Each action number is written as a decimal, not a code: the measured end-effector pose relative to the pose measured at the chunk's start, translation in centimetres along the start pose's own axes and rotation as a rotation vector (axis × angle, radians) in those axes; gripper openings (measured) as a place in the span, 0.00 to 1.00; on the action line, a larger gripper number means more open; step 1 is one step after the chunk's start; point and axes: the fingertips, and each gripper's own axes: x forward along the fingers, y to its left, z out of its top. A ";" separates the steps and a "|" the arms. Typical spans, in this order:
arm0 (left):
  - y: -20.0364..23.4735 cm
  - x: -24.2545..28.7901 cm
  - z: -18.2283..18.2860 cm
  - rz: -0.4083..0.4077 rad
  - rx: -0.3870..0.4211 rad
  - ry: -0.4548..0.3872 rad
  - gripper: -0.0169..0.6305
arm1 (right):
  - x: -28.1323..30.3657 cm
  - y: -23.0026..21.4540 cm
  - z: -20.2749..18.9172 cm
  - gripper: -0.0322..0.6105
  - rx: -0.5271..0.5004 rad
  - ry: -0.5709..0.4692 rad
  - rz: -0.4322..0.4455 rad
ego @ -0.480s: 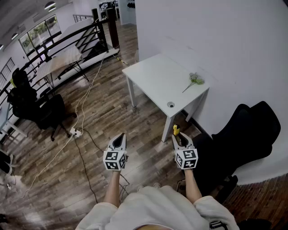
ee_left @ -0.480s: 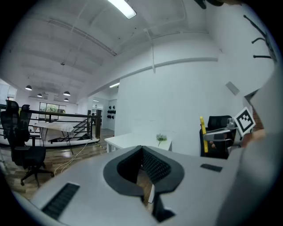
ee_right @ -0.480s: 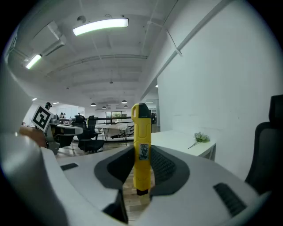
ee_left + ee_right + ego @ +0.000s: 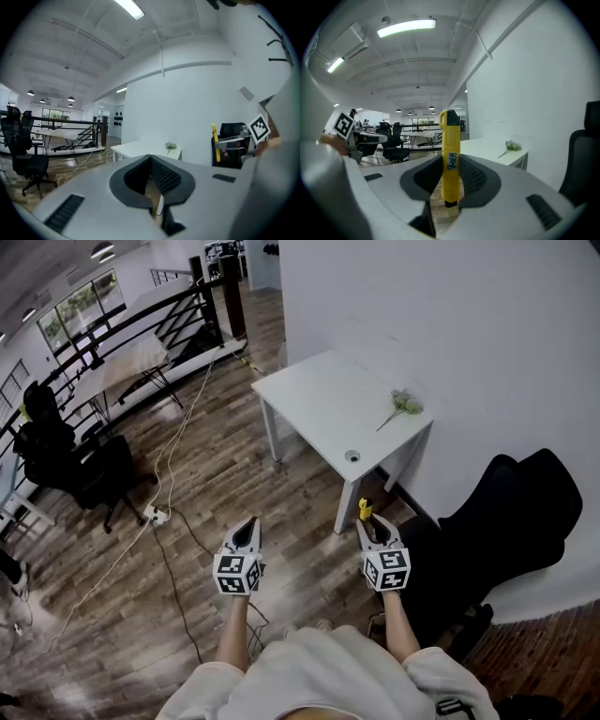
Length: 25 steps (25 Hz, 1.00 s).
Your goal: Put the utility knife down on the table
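Wood-plank floor: covers most of the head view.
White wall: runs along the table's far-right edge.
White table: square top, standing against the wall.
Black office chair: on the floor to the right of the table, off its near corner.
Left gripper: held over the floor, well short of the table; jaw tips closed together with nothing between them.
Right gripper: held just short of the table's near corner, jaws clamped on the knife.
Utility knife: yellow with a black tip, upright in the right gripper's jaws, off the table.
Flower sprig: lying flat near the table's right corner.
Small round fitting: on the tabletop by the near corner.
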 end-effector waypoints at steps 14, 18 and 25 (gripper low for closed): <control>-2.1 1.2 0.1 0.022 0.006 0.006 0.04 | 0.1 -2.8 -0.3 0.22 0.007 -0.006 0.009; -2.9 2.1 0.0 0.037 0.007 0.005 0.04 | 0.5 -3.9 -0.7 0.22 0.007 -0.002 0.023; -3.0 3.7 -0.8 0.057 -0.007 0.020 0.04 | 1.8 -5.2 -1.1 0.22 0.010 0.010 0.041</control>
